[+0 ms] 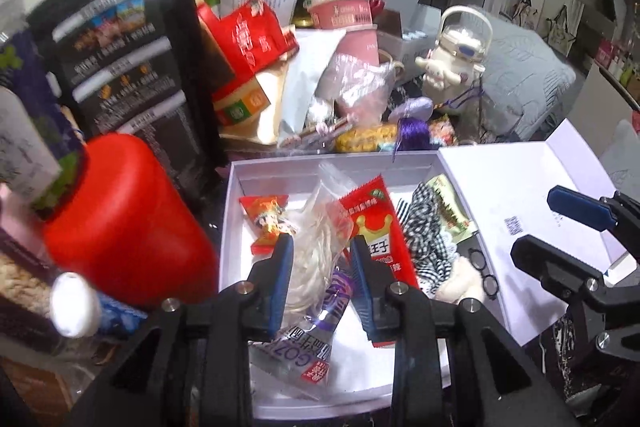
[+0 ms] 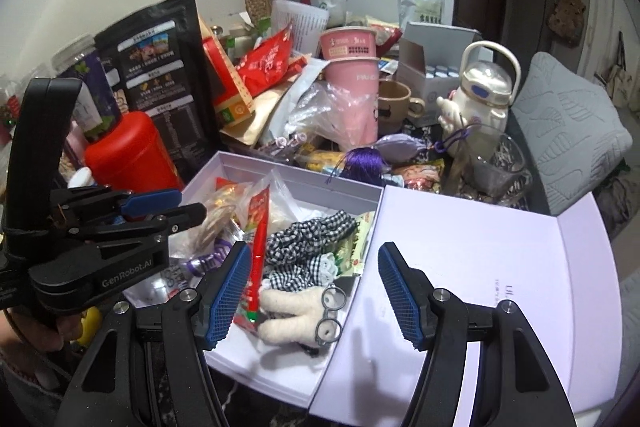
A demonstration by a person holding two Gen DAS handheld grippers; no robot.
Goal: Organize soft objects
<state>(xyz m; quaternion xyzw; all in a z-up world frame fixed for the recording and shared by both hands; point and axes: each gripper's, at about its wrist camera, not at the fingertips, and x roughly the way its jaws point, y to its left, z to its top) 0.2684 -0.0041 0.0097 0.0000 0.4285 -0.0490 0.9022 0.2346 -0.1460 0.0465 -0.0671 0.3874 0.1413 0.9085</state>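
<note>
A white box (image 1: 236, 187) lies open with its lid (image 2: 480, 247) folded out to the right. Inside it are a clear plastic bag (image 1: 320, 227), a red snack packet (image 1: 372, 215), a checkered cloth (image 2: 308, 231), a cream plush toy (image 2: 288, 319) with small glasses, and a purple-and-clear packet (image 1: 320, 339). My left gripper (image 1: 321, 247) hovers above the clear bag, its jaws a narrow gap apart and not pressing on anything. My right gripper (image 2: 312, 255) stands open over the box's right side and the lid's edge, with nothing between its fingers.
Clutter crowds the table behind the box: a red canister (image 1: 128, 219), a tall black bag (image 1: 132, 67), a pink cup (image 2: 352, 99), a white kettle-shaped bottle (image 2: 484, 87), a glass (image 2: 496, 163) and a purple tassel (image 2: 368, 159). A grey cushion (image 2: 560, 131) lies at the right.
</note>
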